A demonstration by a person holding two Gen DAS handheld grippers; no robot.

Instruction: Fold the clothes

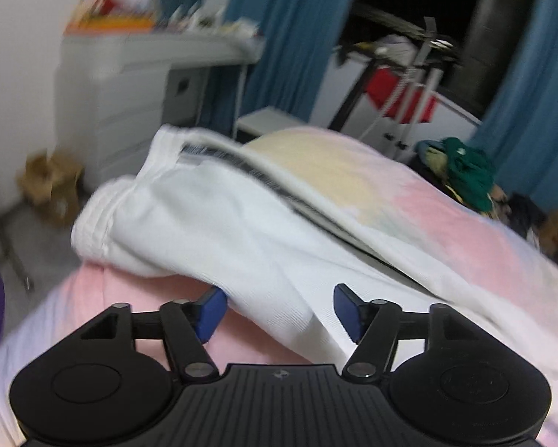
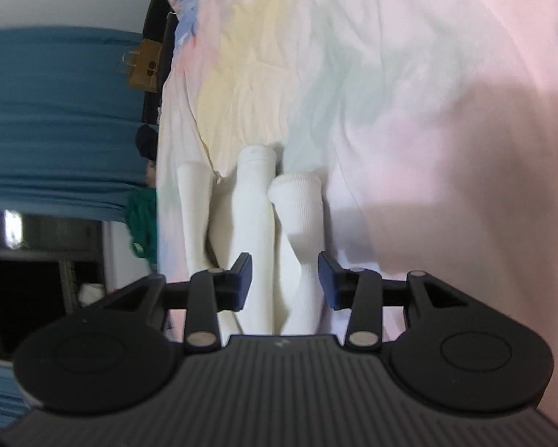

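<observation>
A white garment [image 1: 211, 219] with a dark stripe along one edge lies folded on a pastel pink and yellow bedsheet [image 1: 409, 186]. My left gripper [image 1: 280, 311] is open, its blue pads [image 1: 213, 311] on either side of the garment's near edge. In the right wrist view white ribbed cloth [image 2: 279, 231] lies in long rolled folds on the same sheet [image 2: 427, 111]. My right gripper [image 2: 284, 279] is open, with the cloth folds between its pads [image 2: 243, 279], not clamped.
A grey drawer unit [image 1: 130, 85] with clutter on top stands at the back left. Blue curtains [image 1: 297, 37] hang behind. A drying rack [image 1: 409, 74] and a heap of green and dark clothes [image 1: 468, 175] lie beyond the bed's edge. A cardboard box [image 1: 50, 182] sits on the floor.
</observation>
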